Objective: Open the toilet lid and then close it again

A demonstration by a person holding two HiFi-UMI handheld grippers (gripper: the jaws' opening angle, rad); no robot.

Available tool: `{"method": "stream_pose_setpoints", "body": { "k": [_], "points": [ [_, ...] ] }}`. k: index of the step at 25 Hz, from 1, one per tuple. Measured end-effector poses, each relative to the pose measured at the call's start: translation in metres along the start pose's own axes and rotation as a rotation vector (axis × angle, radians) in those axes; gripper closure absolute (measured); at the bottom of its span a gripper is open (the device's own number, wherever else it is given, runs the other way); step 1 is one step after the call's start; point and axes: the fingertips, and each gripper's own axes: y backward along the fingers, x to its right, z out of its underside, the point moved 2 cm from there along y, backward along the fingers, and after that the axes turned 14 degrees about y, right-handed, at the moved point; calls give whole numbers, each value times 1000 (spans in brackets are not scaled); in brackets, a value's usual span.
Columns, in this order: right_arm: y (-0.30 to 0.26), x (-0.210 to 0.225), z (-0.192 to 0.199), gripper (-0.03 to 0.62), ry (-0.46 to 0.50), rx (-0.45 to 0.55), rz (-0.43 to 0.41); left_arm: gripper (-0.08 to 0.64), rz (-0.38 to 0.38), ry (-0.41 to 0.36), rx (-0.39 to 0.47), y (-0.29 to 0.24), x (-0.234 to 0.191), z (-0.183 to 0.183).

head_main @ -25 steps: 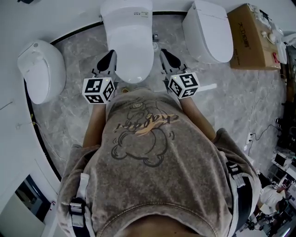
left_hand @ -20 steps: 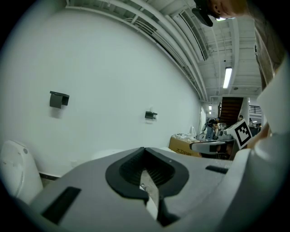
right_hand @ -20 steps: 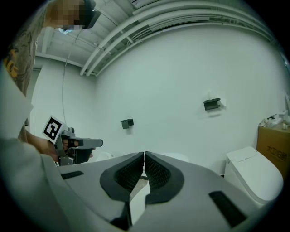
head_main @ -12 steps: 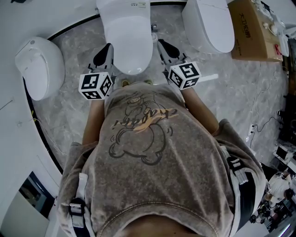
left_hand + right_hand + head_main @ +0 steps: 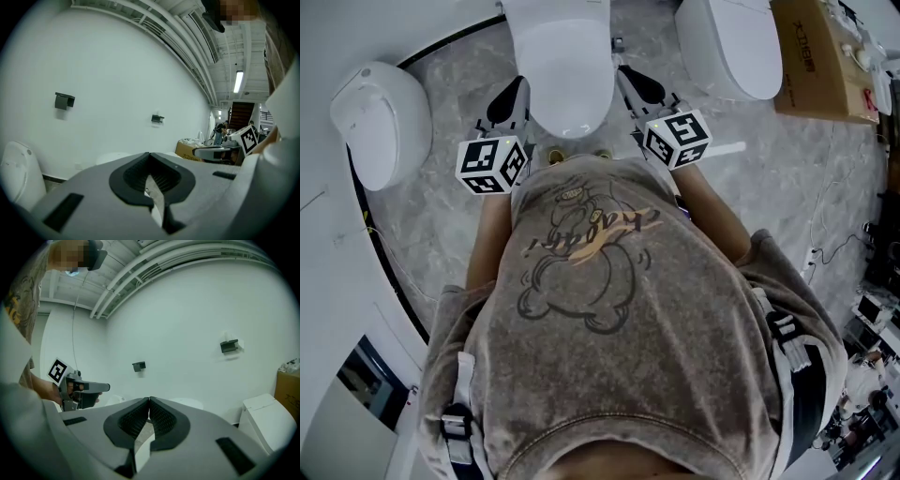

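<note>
The white toilet (image 5: 567, 66) stands in front of the person with its lid down flat over the bowl. My left gripper (image 5: 517, 89) hovers beside the bowl's left flank and my right gripper (image 5: 628, 77) beside its right flank; neither touches it. Both point forward, nearly level. In the left gripper view the jaws (image 5: 149, 155) are shut with nothing between them. The right gripper view shows its jaws (image 5: 149, 400) shut and empty too, with the left gripper (image 5: 89, 387) off to the side.
A second toilet (image 5: 380, 122) stands at the left and a third (image 5: 731, 47) at the right. A cardboard box (image 5: 825, 56) sits at the far right. The person's torso fills the lower head view. Cables run over the marble floor (image 5: 787, 187) at right.
The head view has shifted, so the toilet sits higher in the frame. Both grippers stay shut beside the bowl, and the lid stays down.
</note>
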Motion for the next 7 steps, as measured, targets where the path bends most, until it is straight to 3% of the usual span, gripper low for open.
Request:
{"method": "stream_pose_setpoints", "body": {
  "k": [7],
  "points": [
    [-2, -4, -2, 565, 13, 1, -12, 551, -15, 9, 3, 6, -4, 3]
  ]
}}
